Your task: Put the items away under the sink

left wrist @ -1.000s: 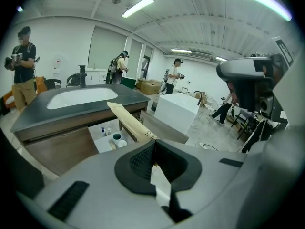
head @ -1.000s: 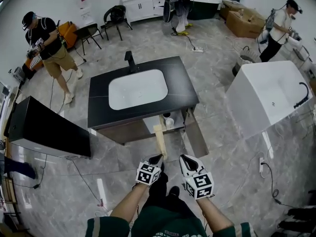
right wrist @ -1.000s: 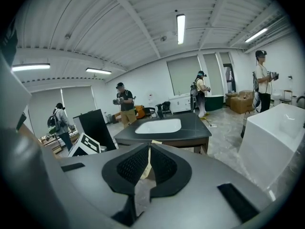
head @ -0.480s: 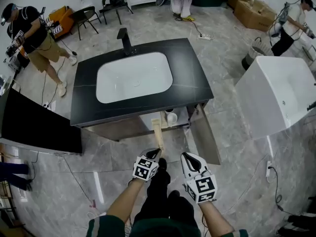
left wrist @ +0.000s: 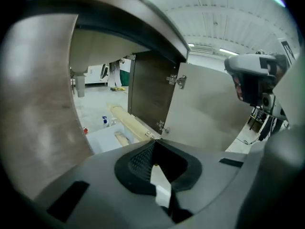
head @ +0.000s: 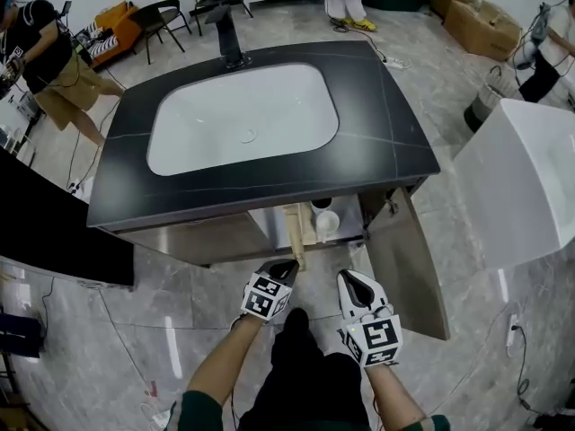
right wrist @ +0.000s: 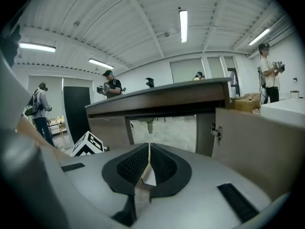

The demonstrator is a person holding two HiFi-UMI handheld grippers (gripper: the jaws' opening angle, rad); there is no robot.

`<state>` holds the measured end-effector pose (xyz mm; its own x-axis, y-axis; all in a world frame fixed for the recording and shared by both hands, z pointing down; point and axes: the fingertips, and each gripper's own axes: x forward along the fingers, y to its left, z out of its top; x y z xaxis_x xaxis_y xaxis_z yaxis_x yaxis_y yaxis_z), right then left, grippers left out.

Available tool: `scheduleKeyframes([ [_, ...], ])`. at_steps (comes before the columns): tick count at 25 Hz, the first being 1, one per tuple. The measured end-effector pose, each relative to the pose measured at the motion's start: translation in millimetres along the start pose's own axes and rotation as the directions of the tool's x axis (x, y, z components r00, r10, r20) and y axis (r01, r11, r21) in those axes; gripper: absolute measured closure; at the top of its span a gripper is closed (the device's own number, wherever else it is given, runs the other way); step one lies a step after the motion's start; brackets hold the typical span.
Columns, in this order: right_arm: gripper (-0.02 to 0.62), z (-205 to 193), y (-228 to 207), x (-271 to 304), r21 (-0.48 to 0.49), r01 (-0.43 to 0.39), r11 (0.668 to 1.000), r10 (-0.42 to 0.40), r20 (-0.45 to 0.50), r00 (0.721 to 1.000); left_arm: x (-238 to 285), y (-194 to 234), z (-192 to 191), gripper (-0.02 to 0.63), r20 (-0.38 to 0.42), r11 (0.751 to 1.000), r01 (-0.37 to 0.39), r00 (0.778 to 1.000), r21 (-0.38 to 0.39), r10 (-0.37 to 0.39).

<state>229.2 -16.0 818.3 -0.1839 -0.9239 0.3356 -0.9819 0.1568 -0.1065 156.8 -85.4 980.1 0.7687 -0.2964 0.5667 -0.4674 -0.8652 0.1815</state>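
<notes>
Left hand-held gripper point(head: 287, 268) hovered low over the grey tiled floor point(head: 162, 321), in front of the open cabinet under the sink. Its jaws were pressed together with nothing between them. Its tip sat just beside the near end of a long beige roll point(head: 296, 228); whether the two touched could not be told. Right hand-held gripper point(head: 353, 282) was held beside it, a little nearer the person, with its jaws also pressed together and empty.

The beige roll leaned out over the front edge of the cabinet floor, below the front right part of the black tabletop point(head: 395, 142). Just to its right, inside the cabinet, stood a small white cup-shaped container point(head: 327, 224). The cabinet door point(head: 409, 259) was swung wide open on the right, its inner face pale and its hinges showing.

A white oval basin point(head: 243, 119) was set into the tabletop, with a black faucet point(head: 225, 36) at the back edge. A white bathtub point(head: 526, 178) stood well apart on the right. Several people stood in the room beyond the vanity.
</notes>
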Motion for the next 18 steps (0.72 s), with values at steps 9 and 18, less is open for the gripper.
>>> scheduleKeyframes([
  [9,0.552,-114,-36,96,-0.005,-0.018,1.0,0.019,0.04,0.999,108,83,-55,0.597,0.037,0.999,-0.046,0.998,0.0,0.046],
  [18,0.552,-170,-53,130,-0.009,-0.029,1.0,0.029,0.057,0.998,176,123,-113,0.597,-0.025,0.995,-0.094,0.995,-0.039,0.093],
])
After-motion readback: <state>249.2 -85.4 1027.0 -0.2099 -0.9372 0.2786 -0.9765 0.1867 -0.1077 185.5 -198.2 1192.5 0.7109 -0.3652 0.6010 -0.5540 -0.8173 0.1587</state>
